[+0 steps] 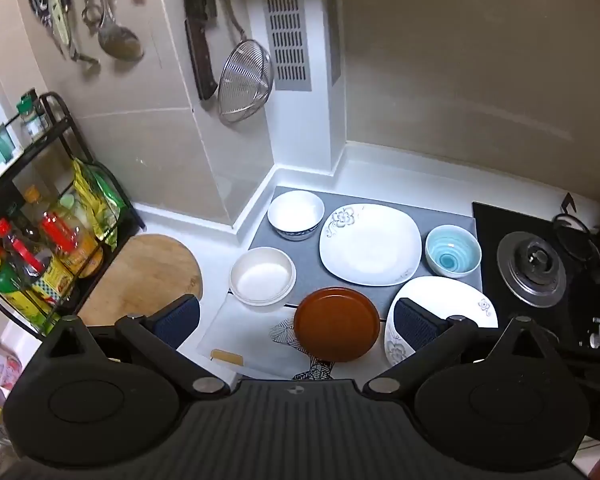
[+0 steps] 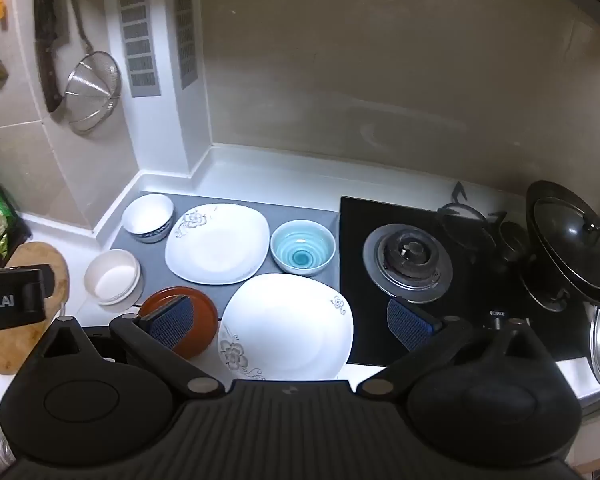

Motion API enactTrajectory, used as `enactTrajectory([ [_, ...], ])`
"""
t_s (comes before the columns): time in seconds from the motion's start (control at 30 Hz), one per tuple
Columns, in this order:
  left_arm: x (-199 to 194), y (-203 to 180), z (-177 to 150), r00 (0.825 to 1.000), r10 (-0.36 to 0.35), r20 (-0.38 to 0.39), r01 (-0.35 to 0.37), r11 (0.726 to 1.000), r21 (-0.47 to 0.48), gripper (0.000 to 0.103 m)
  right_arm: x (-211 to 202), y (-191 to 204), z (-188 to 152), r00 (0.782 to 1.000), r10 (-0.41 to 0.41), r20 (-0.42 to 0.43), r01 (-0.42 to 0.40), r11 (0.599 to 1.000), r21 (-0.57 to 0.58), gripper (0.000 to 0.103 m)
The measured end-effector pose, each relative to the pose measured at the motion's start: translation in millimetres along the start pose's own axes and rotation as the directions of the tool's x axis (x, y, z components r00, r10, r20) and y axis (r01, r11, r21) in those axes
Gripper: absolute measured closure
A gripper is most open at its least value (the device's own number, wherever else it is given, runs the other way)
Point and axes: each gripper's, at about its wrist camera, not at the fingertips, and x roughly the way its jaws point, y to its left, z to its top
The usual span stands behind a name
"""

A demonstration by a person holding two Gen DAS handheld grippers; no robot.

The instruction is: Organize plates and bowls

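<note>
On the grey mat [image 1: 316, 276] lie a white bowl with a blue base [image 1: 296, 215] [image 2: 147, 218], a square white floral plate [image 1: 370, 243] [image 2: 217, 243] and a light blue bowl [image 1: 453, 256] [image 2: 303, 251]. In front sit a cream bowl [image 1: 263, 281] [image 2: 112, 277], a brown round plate [image 1: 337, 324] [image 2: 204, 320] and a second white floral plate [image 1: 460, 300] [image 2: 288, 326]. My left gripper [image 1: 296, 322] is open and empty, held above the brown plate. My right gripper [image 2: 290, 324] is open and empty above the near white plate.
A black gas hob [image 2: 408, 264] with a wok and lid [image 2: 568, 240] is on the right. A round wooden board [image 1: 148, 272] and a bottle rack [image 1: 40, 240] stand on the left. Utensils and a strainer [image 1: 244, 80] hang on the wall. A patterned white mat [image 1: 252, 340] lies at the counter front.
</note>
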Motion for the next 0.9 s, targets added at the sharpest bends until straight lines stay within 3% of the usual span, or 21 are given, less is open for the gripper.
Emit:
enactTrajectory([
  [0.1, -4.6, 5.7, 5.9, 1.0, 0.004, 0.013, -0.004, 1.0, 0.012, 0.0, -3.6, -0.6, -1.0, 0.998, -0.025, 0.051, 0.026, 0.999, -0.02, 0.0],
  [0.2, -14.7, 2.6, 10.0, 0.999, 0.039, 0.017, -0.039, 0.999, 0.027, 0.0, -7.9, -1.0, -3.6, 0.999, -0.01, 0.04, 0.01, 1.0, -0.009, 0.0],
  [0.37, -20.2, -5.6, -0.8, 1.0, 0.021, 0.006, -0.021, 1.0, -0.005, 0.0, -6.8, -6.4, -1.8, 1.0, 0.021, -0.007, -0.021, 1.0, -0.006, 0.0],
  [0.47, -20.8, -12.5, -3.8, 0.999, 0.048, 0.012, -0.048, 0.999, 0.024, 0.0, -4.4, 0.2, -1.7, 0.999, 0.034, -0.031, -0.034, 0.999, -0.009, 0.0],
  [0.9, -19.5, -15.6, -5.2, 0.999, 0.05, 0.004, -0.05, 0.999, 0.022, 0.0, -3.6, -2.6, -3.0, 0.998, 0.049, -0.042, -0.049, 0.999, 0.001, 0.0],
])
